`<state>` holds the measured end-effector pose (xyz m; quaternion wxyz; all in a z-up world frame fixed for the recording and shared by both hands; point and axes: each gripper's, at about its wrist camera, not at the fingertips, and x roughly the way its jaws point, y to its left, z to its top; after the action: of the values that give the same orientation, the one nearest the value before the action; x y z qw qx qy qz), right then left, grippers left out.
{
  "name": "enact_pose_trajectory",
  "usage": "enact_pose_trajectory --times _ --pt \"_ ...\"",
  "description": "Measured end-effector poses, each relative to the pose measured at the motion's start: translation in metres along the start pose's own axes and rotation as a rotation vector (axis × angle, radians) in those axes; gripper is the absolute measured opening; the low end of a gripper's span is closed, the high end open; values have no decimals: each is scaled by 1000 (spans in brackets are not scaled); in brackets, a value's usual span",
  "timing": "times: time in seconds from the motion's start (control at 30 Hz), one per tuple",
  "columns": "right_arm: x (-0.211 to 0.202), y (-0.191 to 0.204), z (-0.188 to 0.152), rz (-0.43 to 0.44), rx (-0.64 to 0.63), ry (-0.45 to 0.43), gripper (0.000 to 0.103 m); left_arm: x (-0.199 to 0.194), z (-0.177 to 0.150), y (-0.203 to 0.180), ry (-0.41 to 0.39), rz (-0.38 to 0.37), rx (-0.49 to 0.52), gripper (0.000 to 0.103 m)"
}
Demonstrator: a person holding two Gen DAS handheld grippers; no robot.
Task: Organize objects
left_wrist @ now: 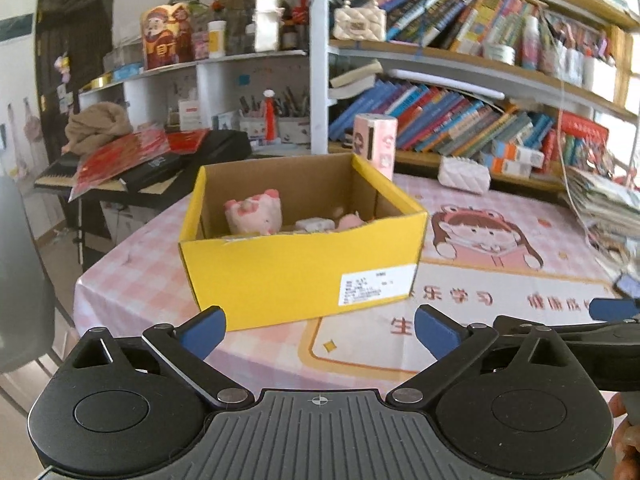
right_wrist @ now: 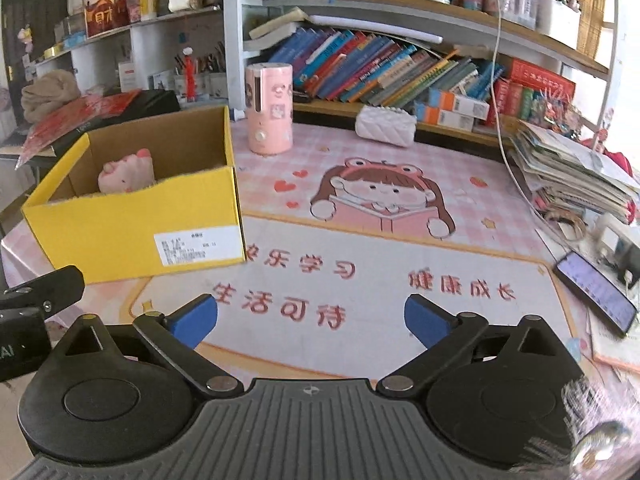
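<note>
A yellow cardboard box (left_wrist: 296, 268) stands open on the pink table mat (left_wrist: 500, 292); it also shows in the right wrist view (right_wrist: 132, 220) at the left. Inside it lie a pink plush pig (left_wrist: 254, 214) and a few small pink and white items (left_wrist: 332, 222); the pig also shows in the right wrist view (right_wrist: 126, 174). My left gripper (left_wrist: 320, 330) is open and empty, just in front of the box. My right gripper (right_wrist: 310, 318) is open and empty over the mat, to the right of the box.
A pink cylinder (right_wrist: 269, 108) and a white quilted pouch (right_wrist: 386, 124) stand at the back of the table before the bookshelf (right_wrist: 400, 64). A paper stack (right_wrist: 572, 172) and a phone (right_wrist: 596, 292) lie at the right. A keyboard (left_wrist: 120, 172) sits left.
</note>
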<state>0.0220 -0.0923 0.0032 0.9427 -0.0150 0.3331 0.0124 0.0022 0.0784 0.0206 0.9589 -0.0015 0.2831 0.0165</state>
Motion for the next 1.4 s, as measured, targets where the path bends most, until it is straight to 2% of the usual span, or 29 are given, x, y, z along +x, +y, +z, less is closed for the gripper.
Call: enact_pose_trajectory --times 0.4,0.73,1.03,1.4 --pt "-18 -14 -25 -108 69 13 103 -2 -10 -21 7 -66 74 102" --pt "-27 -34 -33 -187 134 11 103 1 -10 -44 7 -76 139 102" --pt "-29 -46 -30 -224 142 3 103 8 -3 -58 25 -97 124 103" --pt "-25 -58 -31 -236 159 13 103 11 -3 -68 42 -88 117 103"
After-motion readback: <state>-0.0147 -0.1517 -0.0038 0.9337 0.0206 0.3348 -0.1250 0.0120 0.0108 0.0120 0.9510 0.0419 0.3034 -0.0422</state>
